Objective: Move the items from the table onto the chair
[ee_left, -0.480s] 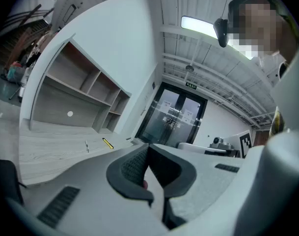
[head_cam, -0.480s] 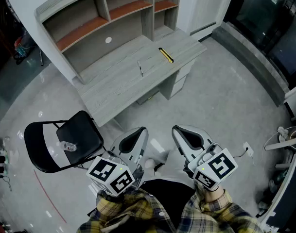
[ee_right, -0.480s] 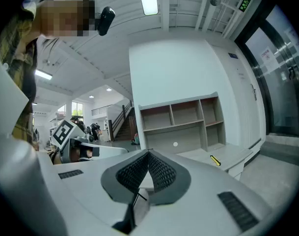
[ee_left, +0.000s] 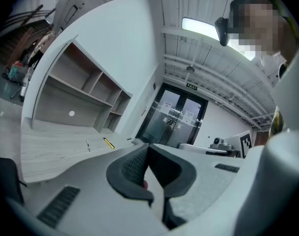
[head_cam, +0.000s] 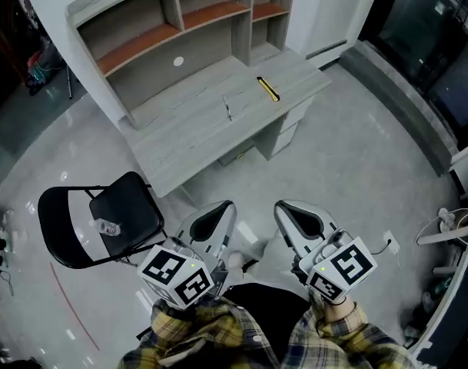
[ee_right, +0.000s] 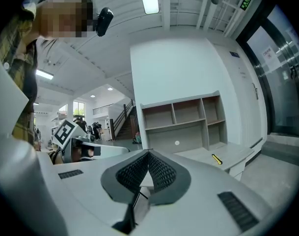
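A yellow tool (head_cam: 267, 88) and a thin pen-like item (head_cam: 228, 111) lie on the grey desk (head_cam: 195, 141) far ahead of me. The yellow tool (ee_left: 108, 143) (ee_right: 216, 159) shows small in both gripper views. A black folding chair (head_cam: 103, 223) stands at the lower left with a small clear bottle-like thing (head_cam: 107, 227) on its seat. My left gripper (head_cam: 227, 207) is shut and empty, held close to my body beside the chair. My right gripper (head_cam: 281, 207) is shut and empty too, next to the left one.
A shelf unit (head_cam: 180, 21) rises at the back of the desk, with drawers (head_cam: 283, 133) under its right end. Glass doors (head_cam: 426, 29) and a dark threshold run along the right. Cables and a socket (head_cam: 391, 238) lie on the grey floor at the right.
The head view has shifted slightly, so the desk and chair sit a little further right and lower. Both grippers keep their place and stay shut.
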Tool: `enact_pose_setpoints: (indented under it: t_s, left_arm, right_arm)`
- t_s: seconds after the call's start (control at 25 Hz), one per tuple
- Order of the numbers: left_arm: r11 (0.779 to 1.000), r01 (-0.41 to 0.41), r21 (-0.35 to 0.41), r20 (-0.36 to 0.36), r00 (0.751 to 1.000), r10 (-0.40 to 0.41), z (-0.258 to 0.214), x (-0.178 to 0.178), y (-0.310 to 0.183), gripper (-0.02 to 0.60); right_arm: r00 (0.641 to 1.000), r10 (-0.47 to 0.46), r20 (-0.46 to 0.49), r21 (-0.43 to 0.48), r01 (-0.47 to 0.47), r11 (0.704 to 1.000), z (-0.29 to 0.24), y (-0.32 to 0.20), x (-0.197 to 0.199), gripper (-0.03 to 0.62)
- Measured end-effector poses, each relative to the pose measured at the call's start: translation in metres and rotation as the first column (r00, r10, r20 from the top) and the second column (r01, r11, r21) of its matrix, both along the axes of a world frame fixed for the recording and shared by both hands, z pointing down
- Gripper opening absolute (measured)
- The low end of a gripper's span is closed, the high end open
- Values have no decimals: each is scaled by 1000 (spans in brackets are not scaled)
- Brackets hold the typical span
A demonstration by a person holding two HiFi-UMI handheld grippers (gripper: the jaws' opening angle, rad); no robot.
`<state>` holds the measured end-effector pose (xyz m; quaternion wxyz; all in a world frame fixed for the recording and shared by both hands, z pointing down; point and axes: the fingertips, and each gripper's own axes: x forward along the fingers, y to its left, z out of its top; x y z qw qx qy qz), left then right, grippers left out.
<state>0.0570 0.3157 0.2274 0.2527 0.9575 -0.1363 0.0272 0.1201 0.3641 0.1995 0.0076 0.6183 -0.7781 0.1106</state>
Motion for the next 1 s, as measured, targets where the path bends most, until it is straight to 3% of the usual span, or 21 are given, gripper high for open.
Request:
enact_pose_setpoints:
  t_s: [0.48,1.0]
  left_arm:
    - [997,57,-43,40,998,-56,17,36,-18,5]
    - [989,146,-22,65,987,-144,-2,174,-76,5]
  right_arm:
    - [999,-9,47,-45,11,999,20,-15,49,17]
    - [997,-64,52,-16,65,998,-4,-64,200,17]
